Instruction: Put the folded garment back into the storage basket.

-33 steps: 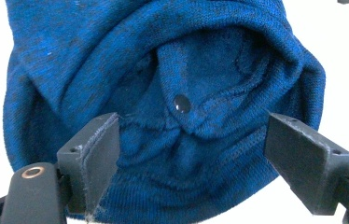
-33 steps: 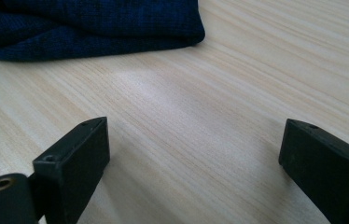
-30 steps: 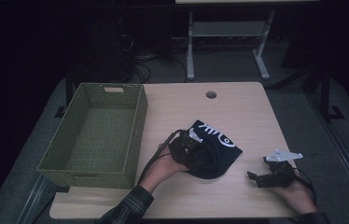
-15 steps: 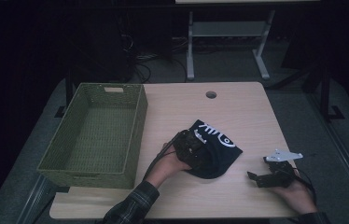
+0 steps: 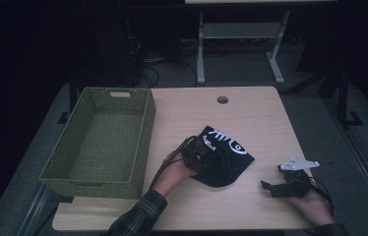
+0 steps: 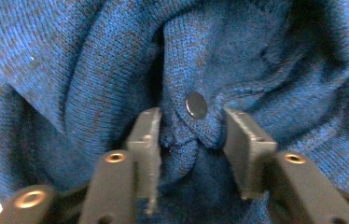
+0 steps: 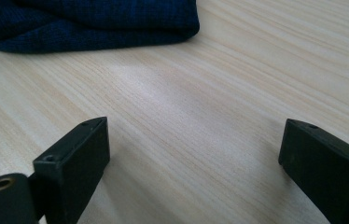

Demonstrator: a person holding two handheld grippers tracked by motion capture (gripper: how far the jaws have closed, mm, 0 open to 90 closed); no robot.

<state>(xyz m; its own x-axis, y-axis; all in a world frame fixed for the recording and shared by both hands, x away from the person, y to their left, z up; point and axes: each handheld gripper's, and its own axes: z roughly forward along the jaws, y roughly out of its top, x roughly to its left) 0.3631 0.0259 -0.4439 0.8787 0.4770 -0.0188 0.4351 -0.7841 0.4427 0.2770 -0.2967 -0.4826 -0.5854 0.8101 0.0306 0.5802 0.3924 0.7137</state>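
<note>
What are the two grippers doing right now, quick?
Left gripper: jaws apart around a fold of the blue knitted garment, not yet clamped.
Right gripper: open, empty, over bare table.

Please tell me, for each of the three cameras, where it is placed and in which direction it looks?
High view: above the person's side, looking forward and down on the table, green basket, both forearms.
Left gripper view: on the left gripper, facing a fold of the blue knit garment between its jaws.
Right gripper view: on the right gripper, looking low along bare wood, jaws wide apart.
Shared: all three show the garment.
</note>
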